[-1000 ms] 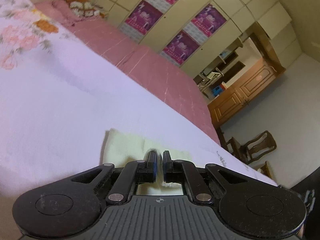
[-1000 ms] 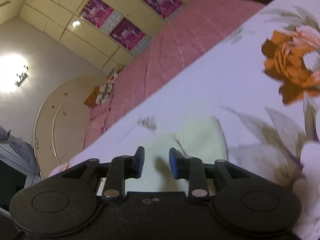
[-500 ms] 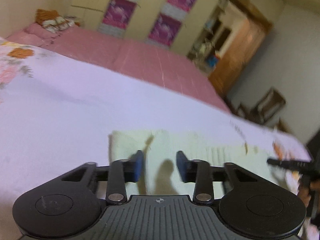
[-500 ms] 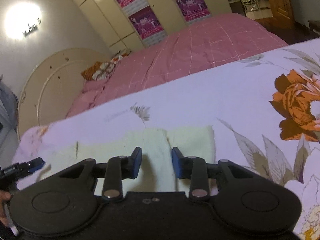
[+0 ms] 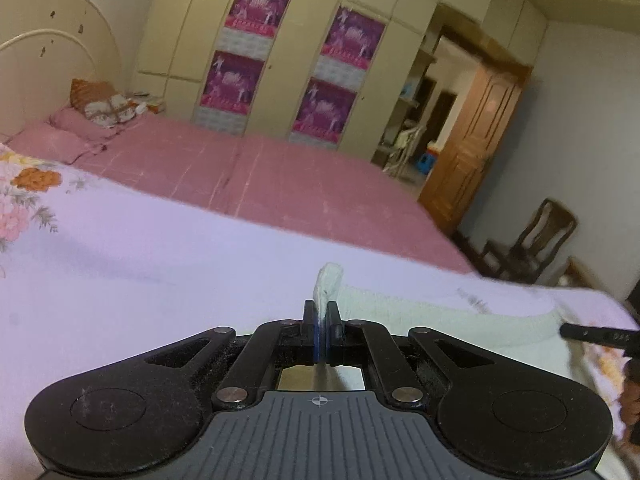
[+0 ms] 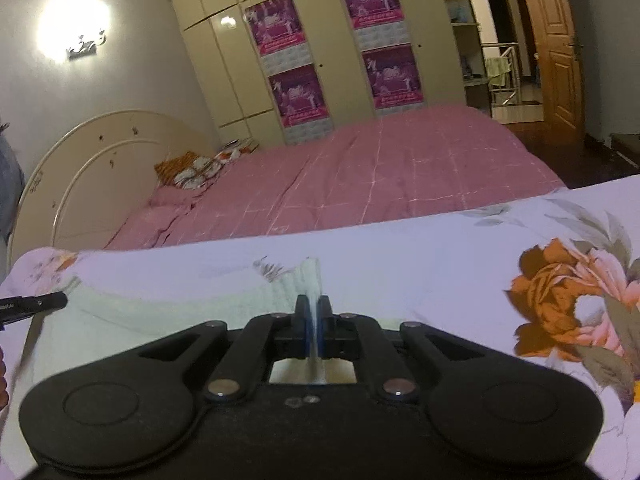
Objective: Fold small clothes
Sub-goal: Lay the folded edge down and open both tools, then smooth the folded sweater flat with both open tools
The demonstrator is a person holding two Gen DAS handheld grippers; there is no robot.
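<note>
A small pale cream-green knitted garment [image 5: 440, 320] lies on the white floral sheet [image 5: 140, 264]. My left gripper [image 5: 321, 312] is shut on its left end, and a corner of cloth sticks up between the fingers. My right gripper [image 6: 314, 308] is shut on the garment's [image 6: 180, 308] right end, pinching a ribbed edge. The garment stretches between the two grippers. The right gripper's tip shows at the right edge of the left wrist view [image 5: 596, 336], and the left gripper's tip shows at the left edge of the right wrist view [image 6: 32, 304].
A pink quilt [image 5: 260, 176] covers the far side of the bed, with pillows [image 5: 108, 108] by the cream headboard [image 6: 88, 168]. A wardrobe with purple posters [image 5: 288, 64] stands behind. A wooden chair [image 5: 536, 244] and a wooden door [image 6: 556, 48] are at the right.
Both grippers were open above the garment half a second ago. Both have closed on its ends and lifted the edges slightly. The views have levelled.
</note>
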